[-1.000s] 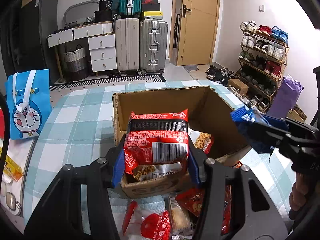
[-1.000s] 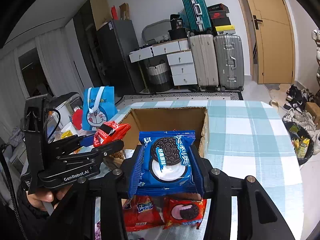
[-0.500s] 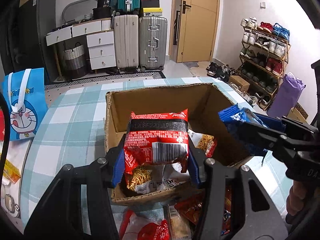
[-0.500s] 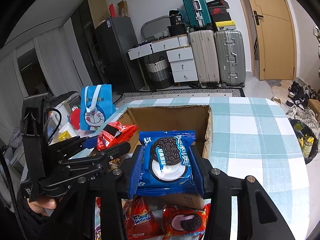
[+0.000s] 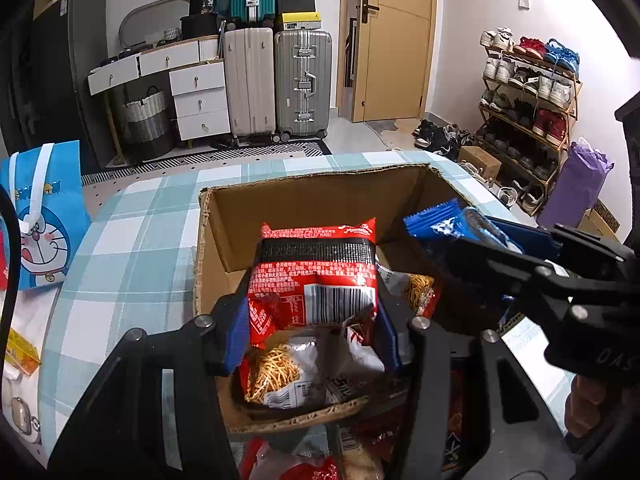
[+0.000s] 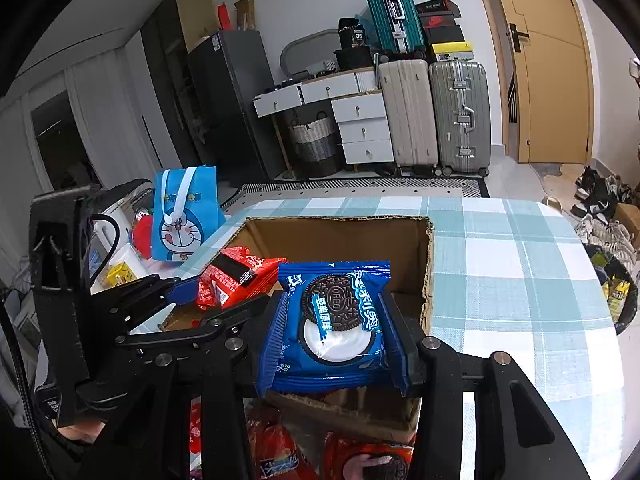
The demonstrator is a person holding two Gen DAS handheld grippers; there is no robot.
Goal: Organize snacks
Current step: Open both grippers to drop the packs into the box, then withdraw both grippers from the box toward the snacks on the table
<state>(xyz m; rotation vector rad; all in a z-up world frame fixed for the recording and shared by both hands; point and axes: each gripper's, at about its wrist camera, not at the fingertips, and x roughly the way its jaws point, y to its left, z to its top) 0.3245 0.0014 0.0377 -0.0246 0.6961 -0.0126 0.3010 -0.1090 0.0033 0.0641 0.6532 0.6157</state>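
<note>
1. Both grippers have pushed forward and dipped since a second ago: the cardboard box [image 5: 320,196] now fills more of each view, and its near wall sits under the fingers instead of ahead of them.
2. Left gripper [image 5: 312,312] is clamped tight on a red noodle-snack packet [image 5: 314,276], pads squeezing its two side edges. Packet hangs upright over the box interior, above the packets already inside [image 5: 280,372]. Judgement: held by the edges so it drops flat once released.
3. Right gripper [image 6: 334,334] is likewise closed on a blue Oreo packet [image 6: 332,320], face toward the camera, hovering just over the near rim of the box. In the left view it pokes in over the box's right side.
4. Both held side by side, close but not touching. Probably a paired drop into the box.
5. Looks: red packet is glossy foil, black band on top, white barcode panel, crimped ends, slightly bowed by the grip. Blue one is flat, crinkled at the clamped edges, cookie printed on front.
6. More loose packets [image 6: 280,452] lie on the checked tabletop [image 6: 500,260] below the grippers, so sorting is partway.
</note>
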